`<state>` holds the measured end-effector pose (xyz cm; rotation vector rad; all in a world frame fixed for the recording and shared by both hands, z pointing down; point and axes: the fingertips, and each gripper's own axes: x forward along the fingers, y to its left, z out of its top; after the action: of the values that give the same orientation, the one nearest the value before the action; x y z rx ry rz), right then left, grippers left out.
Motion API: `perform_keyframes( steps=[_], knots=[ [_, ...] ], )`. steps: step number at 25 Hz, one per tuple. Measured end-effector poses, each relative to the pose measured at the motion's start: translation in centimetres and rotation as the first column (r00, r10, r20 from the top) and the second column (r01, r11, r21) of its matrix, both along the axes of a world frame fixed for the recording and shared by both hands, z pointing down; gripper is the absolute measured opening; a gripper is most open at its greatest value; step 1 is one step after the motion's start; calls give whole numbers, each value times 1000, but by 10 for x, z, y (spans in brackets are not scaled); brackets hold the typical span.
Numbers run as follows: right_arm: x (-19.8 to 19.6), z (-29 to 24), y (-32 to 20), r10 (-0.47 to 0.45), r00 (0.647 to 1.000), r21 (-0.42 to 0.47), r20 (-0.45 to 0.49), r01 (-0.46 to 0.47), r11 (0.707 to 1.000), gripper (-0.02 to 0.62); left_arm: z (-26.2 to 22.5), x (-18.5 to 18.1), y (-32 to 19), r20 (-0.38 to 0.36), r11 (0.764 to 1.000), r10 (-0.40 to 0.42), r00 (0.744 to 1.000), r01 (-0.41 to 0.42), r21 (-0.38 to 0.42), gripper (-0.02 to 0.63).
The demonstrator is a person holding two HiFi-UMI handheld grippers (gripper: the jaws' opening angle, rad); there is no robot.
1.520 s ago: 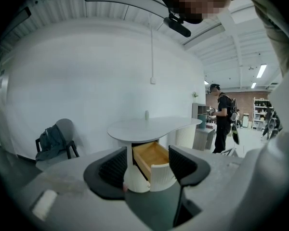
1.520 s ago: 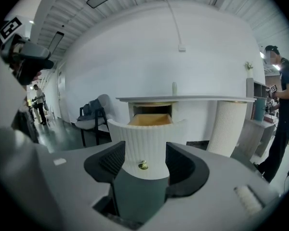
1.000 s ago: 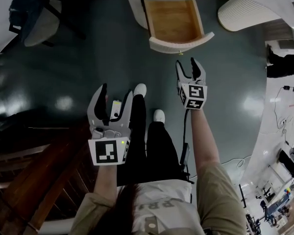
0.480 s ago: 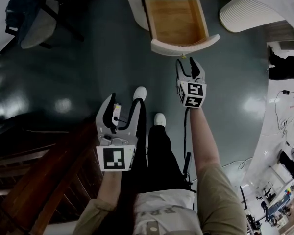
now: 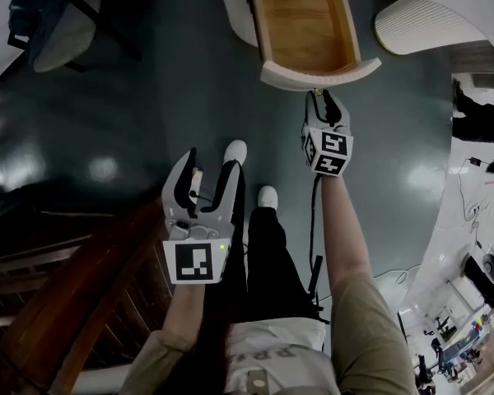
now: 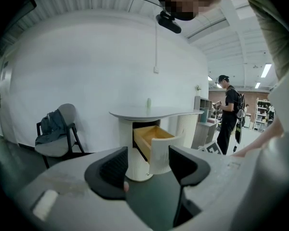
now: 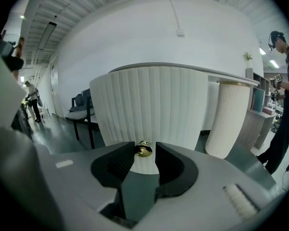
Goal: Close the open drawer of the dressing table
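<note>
Dressing table: white, round-bodied table with a vertically ribbed skirt and a flat top (image 6: 154, 113), standing on a dark glossy floor (image 5: 140, 89).
Drawer: pale wooden drawer (image 5: 306, 30) pulled well out of the table towards the person; its curved, white ribbed front (image 7: 149, 105) fills the right gripper view.
Knob: small round brass knob (image 7: 144, 148) at the lower middle of the drawer front.
Right gripper (image 5: 323, 102): held at the drawer front. Its jaws have just been closing and now stand about a knob's width apart, with the knob between the fingertips; a sliver of gap shows on one side, so no clamp is visible.
Left gripper (image 5: 207, 169): held over the floor beside the person's legs, well apart from the drawer; jaws wide apart, nothing between them.
Chair: grey chair (image 6: 55, 134) with a dark garment, left of the table.
</note>
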<state>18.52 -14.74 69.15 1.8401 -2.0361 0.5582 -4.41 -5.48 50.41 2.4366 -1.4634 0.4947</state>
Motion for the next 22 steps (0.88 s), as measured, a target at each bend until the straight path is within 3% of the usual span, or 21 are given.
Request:
perform_keyframes(
  steps=[8, 22],
  knots=[
    [-2, 1, 0, 20, 997, -11, 77, -19, 1000, 110, -1, -4, -4, -11, 1000, -10, 1000, 10, 1, 282],
    [-2, 2, -13, 13, 995, -20, 103, -11, 1000, 109, 7, -2, -14, -23, 999, -47, 999, 47, -27, 284]
  ],
)
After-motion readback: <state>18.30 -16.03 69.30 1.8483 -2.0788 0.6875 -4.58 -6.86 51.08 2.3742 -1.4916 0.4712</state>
